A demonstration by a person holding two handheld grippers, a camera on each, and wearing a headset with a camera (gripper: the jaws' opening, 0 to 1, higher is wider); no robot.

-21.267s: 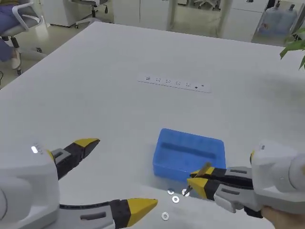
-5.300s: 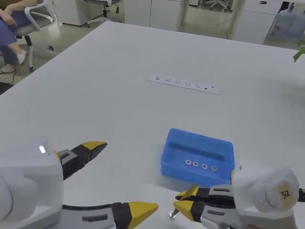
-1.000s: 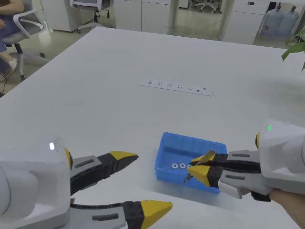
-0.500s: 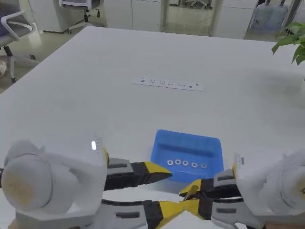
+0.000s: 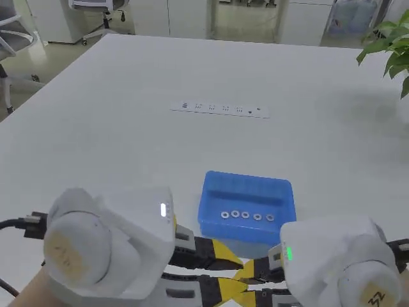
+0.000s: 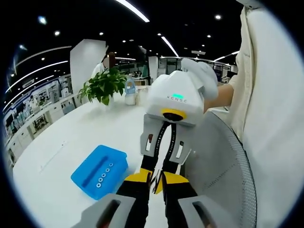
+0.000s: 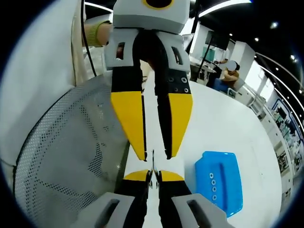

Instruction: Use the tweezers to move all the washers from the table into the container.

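Observation:
The blue container [image 5: 209, 192] stands on the white table [image 5: 128, 128], and several washers [image 5: 246, 215] lie in a row inside it. My right gripper [image 7: 153, 175] is shut on thin metal tweezers [image 7: 153, 161]. Facing it tip to tip, my left gripper [image 6: 154, 179] is open with its yellow jaws close together. The tweezers' tip [image 6: 153, 176] lies between those jaws without touching them. Both grippers sit at the table's near edge, on my side of the container [image 6: 83, 178]. In the head view their bodies hide the table just below the container.
A white power strip [image 5: 220, 109] lies mid-table beyond the container. A green plant [image 5: 390, 45] stands at the far right. A grey mesh chair back [image 7: 71, 142] and my light shirt [image 6: 270, 118] are close behind the grippers. Office chairs stand past the far left edge.
My right gripper has drawn back from over the container toward me. The left gripper's wide-open jaws have narrowed and swung in to meet the tweezers' tip. The head view has tilted.

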